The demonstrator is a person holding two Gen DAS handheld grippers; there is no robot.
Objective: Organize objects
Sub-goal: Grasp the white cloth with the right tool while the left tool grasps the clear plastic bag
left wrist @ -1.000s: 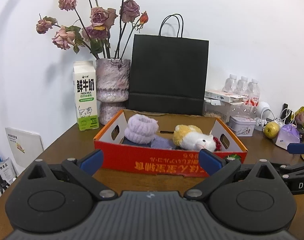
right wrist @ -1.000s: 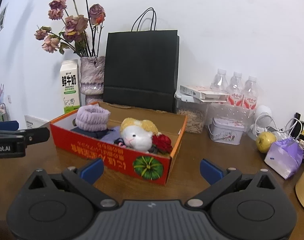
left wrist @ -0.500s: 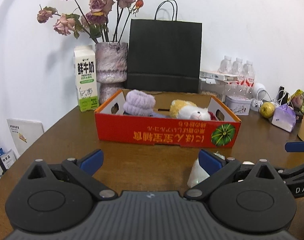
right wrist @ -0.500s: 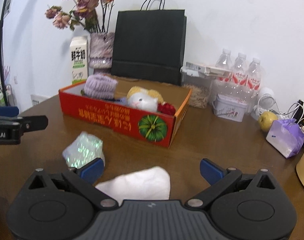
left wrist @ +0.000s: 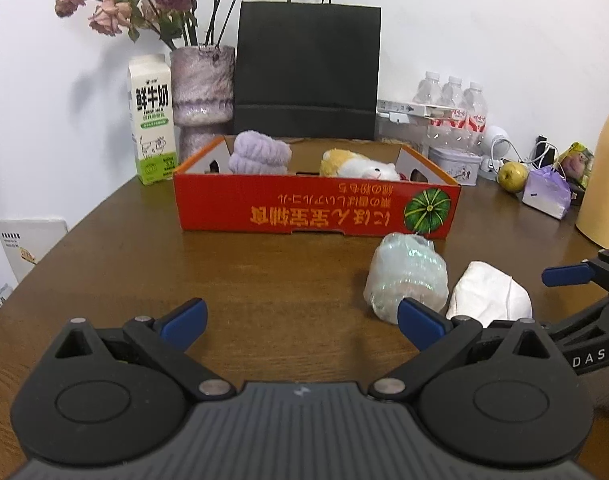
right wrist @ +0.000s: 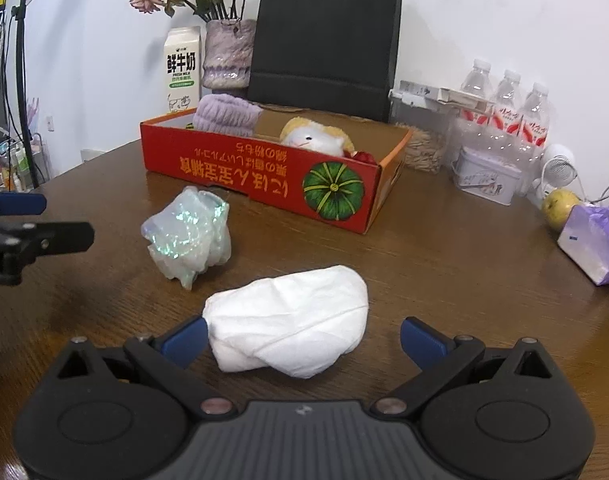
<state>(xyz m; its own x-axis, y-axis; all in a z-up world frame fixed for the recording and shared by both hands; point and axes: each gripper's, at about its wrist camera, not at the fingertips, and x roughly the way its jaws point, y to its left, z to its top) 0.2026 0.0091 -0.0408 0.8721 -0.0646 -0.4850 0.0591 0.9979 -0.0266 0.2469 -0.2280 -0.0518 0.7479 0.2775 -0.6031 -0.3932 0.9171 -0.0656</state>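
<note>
White cloth bundle (left wrist: pixel 489 294) and iridescent bag (left wrist: pixel 407 279) lie before the red box (left wrist: pixel 316 208), right of my left gripper (left wrist: pixel 302 320), jaws spread, empty. Right wrist view: right gripper (right wrist: pixel 304 338) gapes around the bundle's near end, unclamped. I judge pick-up pending; next, close and lift.

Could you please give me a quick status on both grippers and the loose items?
Left gripper open, empty. Right gripper open, white bundle between its fingers, not gripped. Iridescent bag loose beside it, short of red box. Path clear.
</note>
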